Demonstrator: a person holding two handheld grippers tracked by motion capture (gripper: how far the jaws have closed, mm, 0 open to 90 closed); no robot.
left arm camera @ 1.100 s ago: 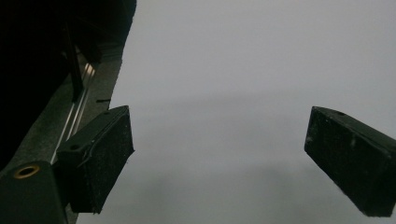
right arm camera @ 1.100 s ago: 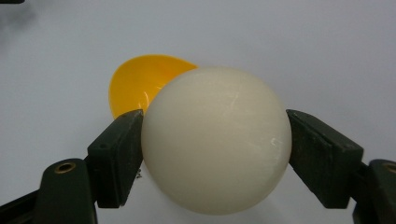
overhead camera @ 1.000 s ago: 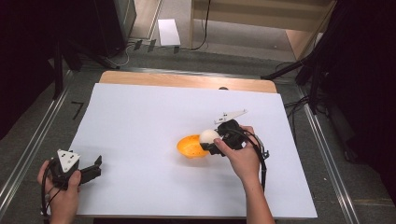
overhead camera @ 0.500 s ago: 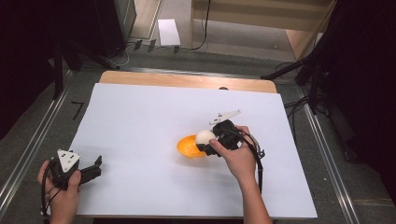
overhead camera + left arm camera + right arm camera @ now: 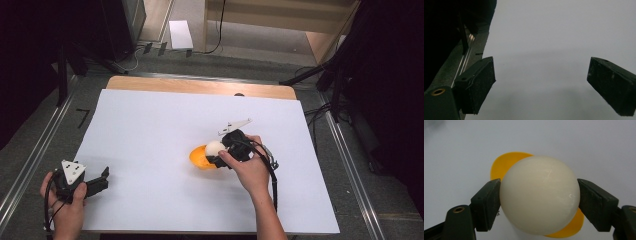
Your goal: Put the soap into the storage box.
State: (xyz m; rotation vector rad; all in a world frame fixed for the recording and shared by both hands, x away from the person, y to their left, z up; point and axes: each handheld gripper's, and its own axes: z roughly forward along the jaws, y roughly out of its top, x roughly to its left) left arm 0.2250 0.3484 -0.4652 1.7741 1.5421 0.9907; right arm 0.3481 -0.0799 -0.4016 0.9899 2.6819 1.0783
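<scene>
A smooth white ball [image 5: 540,195] is clamped between the jaws of my right gripper [image 5: 539,202], which is shut on it. Behind the ball lies an orange dish [image 5: 504,165], partly hidden by it. In the high view the right gripper [image 5: 216,152] holds the white ball [image 5: 214,148] over the right part of the orange dish [image 5: 200,157], near the middle of the white sheet. My left gripper [image 5: 102,181] rests at the sheet's front left corner. Its jaws stand wide apart in the left gripper view, with nothing between its fingers [image 5: 477,85].
A large white sheet [image 5: 150,125] covers the table, with a wooden edge [image 5: 200,86] at the back. Metal rails [image 5: 30,165] run along both sides. Dark stands and cables lie beyond the right rail.
The right gripper with the white ball has shifted slightly toward the front and left over the orange dish. The left gripper has stayed where it was.
</scene>
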